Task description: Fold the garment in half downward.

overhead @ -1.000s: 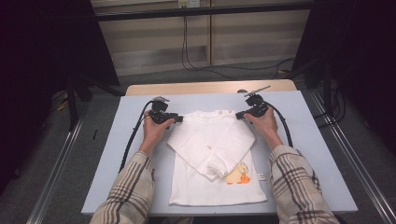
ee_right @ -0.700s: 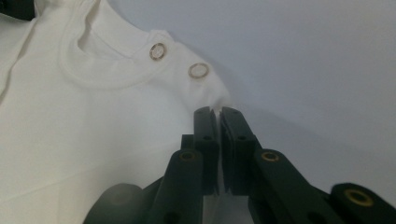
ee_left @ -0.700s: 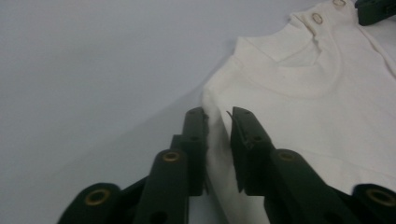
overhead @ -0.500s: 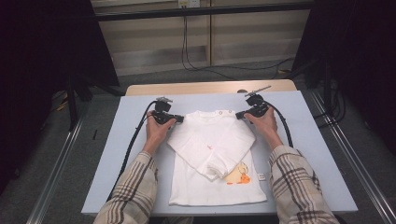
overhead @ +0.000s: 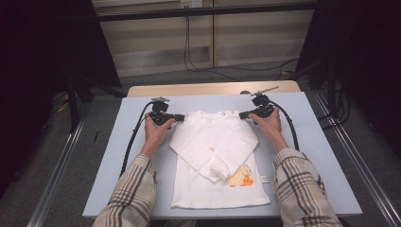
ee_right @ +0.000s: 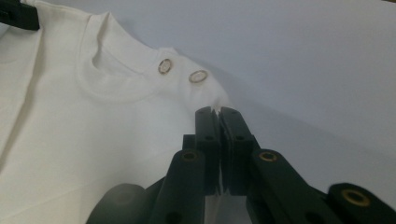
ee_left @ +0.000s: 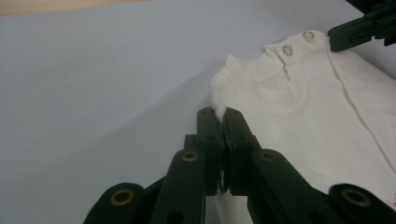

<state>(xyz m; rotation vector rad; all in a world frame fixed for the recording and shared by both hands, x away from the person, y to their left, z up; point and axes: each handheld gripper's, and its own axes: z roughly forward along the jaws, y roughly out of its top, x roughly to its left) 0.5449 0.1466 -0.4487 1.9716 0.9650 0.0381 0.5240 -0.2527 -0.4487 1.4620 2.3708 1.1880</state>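
- The left tool point(ee_left: 219, 116) has just pressed together, pinching one shoulder of the small white cotton shirt point(overhead: 217, 161).
- The right tool point(ee_right: 218, 114) pinches the opposite shoulder.
- The shirt lies flat on the pale tabletop point(overhead: 118, 156), its length trailing back from both tools toward the person.

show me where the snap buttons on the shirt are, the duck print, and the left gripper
snap buttons point(ee_right: 164, 66): right gripper view, on the nearer of the two snaps at the shoulder.
duck print point(overhead: 243, 175): high view, on the orange-and-yellow figure near the hem.
left gripper point(ee_left: 219, 113): left gripper view, at the jaw tips pinching the shirt's shoulder.
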